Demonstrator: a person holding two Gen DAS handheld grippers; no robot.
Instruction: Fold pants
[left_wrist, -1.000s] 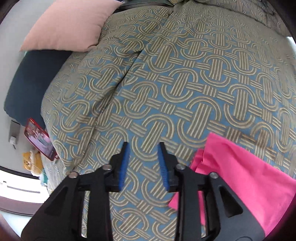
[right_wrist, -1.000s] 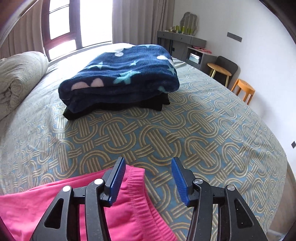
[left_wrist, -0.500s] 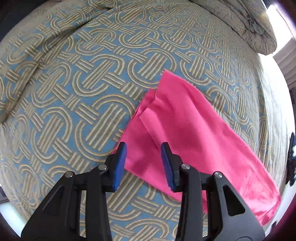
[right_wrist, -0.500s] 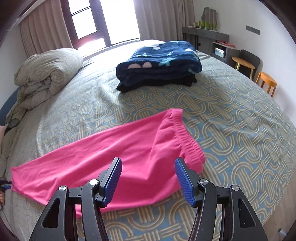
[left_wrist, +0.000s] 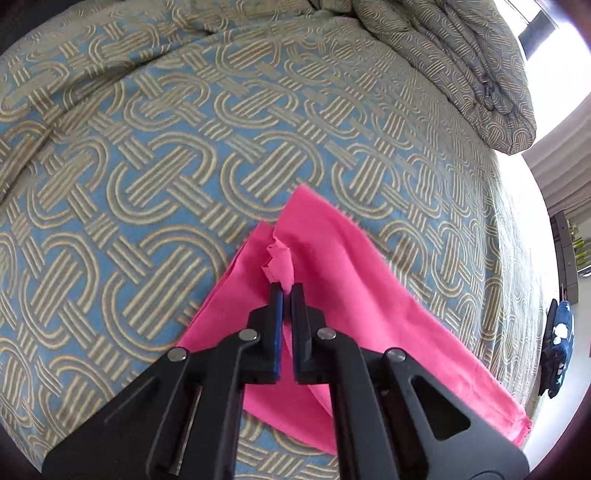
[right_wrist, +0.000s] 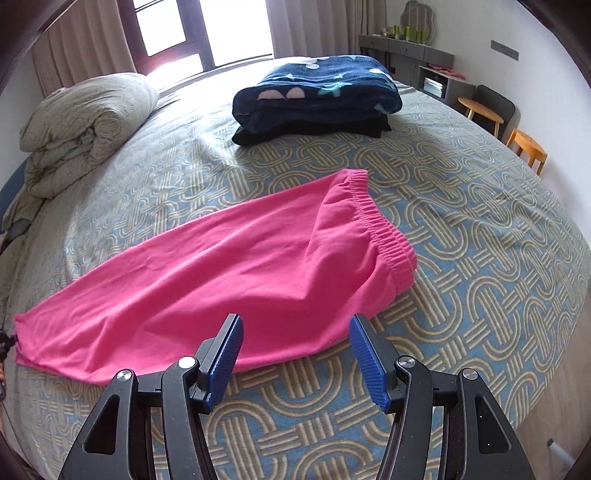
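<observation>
My left gripper (left_wrist: 287, 291) is clamped on a bunched-up cuff of the bright pink cotton pants (left_wrist: 332, 280). They're lying flat across the blue-and-tan patterned bedspread (left_wrist: 184, 166). My right gripper (right_wrist: 295, 347) hangs wide open over the pants' near edge, nothing pinched.

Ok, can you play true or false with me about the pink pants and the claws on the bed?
1. The left claw is pinching the bright pink cotton pants. True.
2. The right claw is shut. False: it is open, holding nothing.
3. The pants lie on a patterned blue and tan bedspread. True.
4. The folded navy star-print fleece blanket lies on the pants. False: it sits apart, farther up the bed.
</observation>
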